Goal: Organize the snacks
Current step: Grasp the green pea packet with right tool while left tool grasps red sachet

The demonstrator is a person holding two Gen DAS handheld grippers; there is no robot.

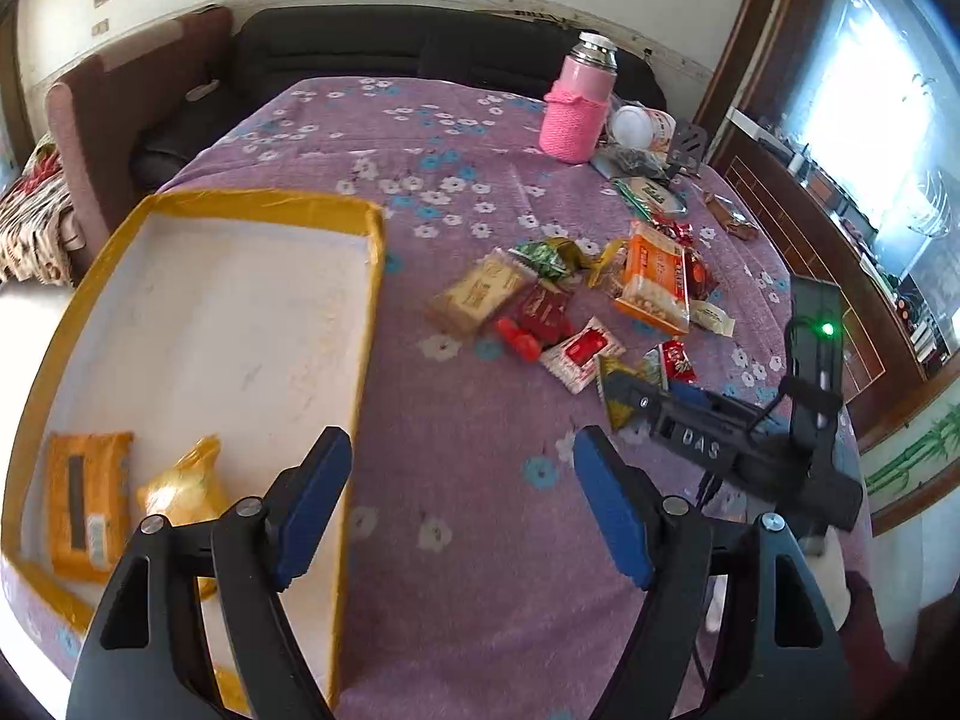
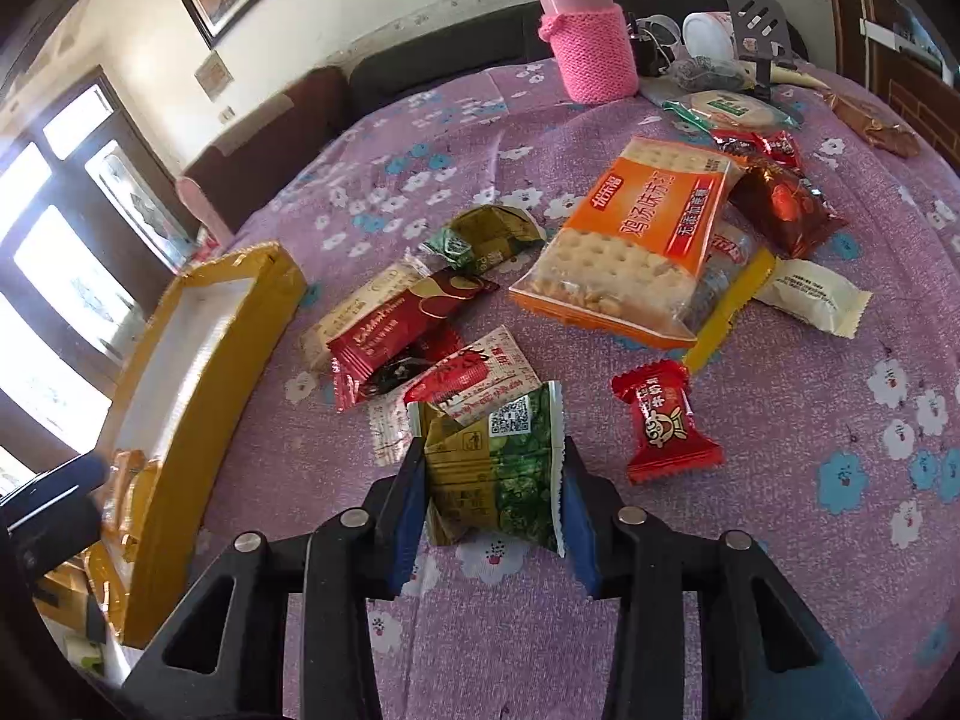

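Note:
A green-and-gold snack packet [image 2: 510,468] stands between the blue pads of my right gripper [image 2: 493,447], which is shut on it just above the purple flowered cloth. The left wrist view shows that same gripper [image 1: 651,390] at the near edge of the snack pile. Loose snacks lie beyond it: an orange cracker pack [image 2: 636,240], a red candy [image 2: 666,420], a dark red bar [image 2: 396,324]. My left gripper [image 1: 462,480] is open and holds nothing, beside the right wall of the yellow-rimmed box [image 1: 366,300]. Inside the box lie an orange packet [image 1: 90,498] and a yellow packet [image 1: 186,486].
A pink flask [image 1: 576,108] in a knitted sleeve stands at the far side of the table, with a white cup [image 1: 636,126] and small clutter beside it. A dark sofa [image 1: 336,48] runs behind the table. A wooden window frame is on the right.

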